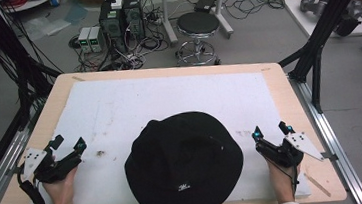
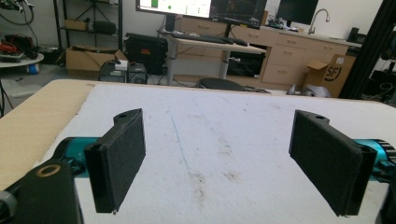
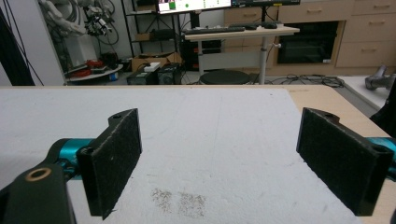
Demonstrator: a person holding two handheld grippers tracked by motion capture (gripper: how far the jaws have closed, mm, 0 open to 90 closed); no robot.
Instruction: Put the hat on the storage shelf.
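Two grippers, left (image 1: pixel 68 147) and right (image 1: pixel 271 131), rest fingers wide apart, empty, beside your hat (image 1: pixel 184 164); reaching inward risks fingers snagging the white sheet (image 1: pixel 178 94) on the worktop.

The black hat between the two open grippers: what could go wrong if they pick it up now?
The black hat lies apart from the left gripper and the right gripper, both open. Its brim overhangs the near edge of the white mat, so a one-sided push might slide it off. The brim looks soft; a grip at one edge may let it fold or droop.
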